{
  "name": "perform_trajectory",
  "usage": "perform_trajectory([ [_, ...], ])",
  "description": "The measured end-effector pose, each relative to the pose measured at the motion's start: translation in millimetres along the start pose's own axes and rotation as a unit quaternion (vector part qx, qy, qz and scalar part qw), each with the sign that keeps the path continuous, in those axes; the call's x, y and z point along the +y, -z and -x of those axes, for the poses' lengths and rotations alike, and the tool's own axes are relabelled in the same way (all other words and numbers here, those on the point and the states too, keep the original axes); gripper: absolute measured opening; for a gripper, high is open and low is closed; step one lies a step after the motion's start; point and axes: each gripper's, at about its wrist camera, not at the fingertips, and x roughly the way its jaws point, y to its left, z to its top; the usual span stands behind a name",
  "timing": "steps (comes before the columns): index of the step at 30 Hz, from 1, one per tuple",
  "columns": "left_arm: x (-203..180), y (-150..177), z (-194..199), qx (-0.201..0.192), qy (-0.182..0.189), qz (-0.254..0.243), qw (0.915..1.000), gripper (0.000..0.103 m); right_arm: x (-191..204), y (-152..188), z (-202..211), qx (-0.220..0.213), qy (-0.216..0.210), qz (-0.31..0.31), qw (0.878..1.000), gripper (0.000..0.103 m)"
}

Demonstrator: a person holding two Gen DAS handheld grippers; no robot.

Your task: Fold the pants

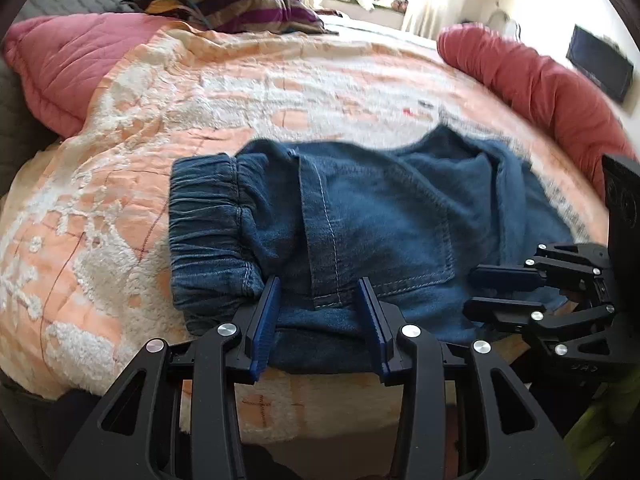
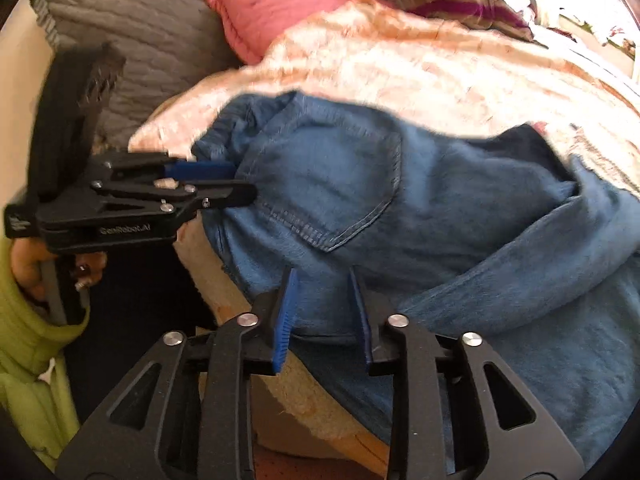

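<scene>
Sunlight from a window at the far side washes over a bed [image 1: 248, 92] spread with a peach and cream tufted cover. A pink quilted pillow [image 1: 64, 68] lies at one far corner of the bed, a red bolster [image 1: 532, 80] at the other, and a purple-and-tan striped cushion [image 1: 236, 4] sits behind them. From the right wrist view a grey quilted pillow [image 2: 140, 24] also shows beside the pink one.

Blue denim pants [image 1: 360, 220] lie on the near part of the bed, folded into a thick bundle, with the elastic waistband to the left in the left wrist view and a back pocket facing up. In the right wrist view part of the denim trails off over the bed's near edge.

The left gripper [image 1: 318, 292] reaches over the near edge of the bundle. Its blue fingers [image 1: 268, 312] stand partly apart with a hemmed fold of denim between them; whether the pads press on the cloth I cannot tell. The right gripper [image 2: 322, 284] sits at the pants' near edge too, fingers moderately apart and cloth lying between them without a clear pinch.

A hand [image 2: 28, 268] in a lime green sleeve [image 2: 28, 360] holds the left gripper's handle.
</scene>
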Motion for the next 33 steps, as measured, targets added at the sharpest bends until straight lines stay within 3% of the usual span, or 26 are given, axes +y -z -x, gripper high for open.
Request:
perform_trajectory([
  [2,-0.4,-2.3,11.4,-0.018,0.005,0.005,0.9998,0.039,-4.4,-1.4,15.3,-0.025,0.003,-0.008,1.000,0.027],
  [5,-4.8,-9.3,31.9,-0.043,0.006,0.007,0.9990,0.051,-21.5,-3.2,39.3,-0.058,0.022,-0.033,0.998,0.031],
  [8,-16.6,-17.4,45.4,-0.057,0.011,-0.004,0.9983,0.053,-41.5,-1.3,60.4,-0.084,0.047,-0.060,0.994,0.037],
  [10,-27.4,-23.2,48.9,-0.060,0.020,-0.014,0.9979,0.062,-55.1,-0.7,75.1,-0.099,0.069,-0.073,0.990,0.039],
  [15,-59.5,-33.6,32.1,-0.039,0.066,-0.035,0.9965,0.064,-91.5,-4.2,108.7,-0.128,0.119,-0.104,0.979,0.050],
  [23,-122.1,-44.3,-20.7,0.019,0.146,-0.069,0.9868,0.064,-133.7,-43.6,109.8,-0.112,0.171,-0.104,0.973,0.055],
  [27,-135.0,-48.7,-51.3,0.055,0.155,-0.053,0.9849,0.064,-157.7,-71.5,88.5,-0.087,0.182,-0.104,0.974,0.059],
  [33,-146.9,-51.5,-79.3,0.058,0.167,-0.049,0.9830,0.061,-179.0,-97.4,35.2,-0.031,0.196,-0.095,0.975,0.059],
])
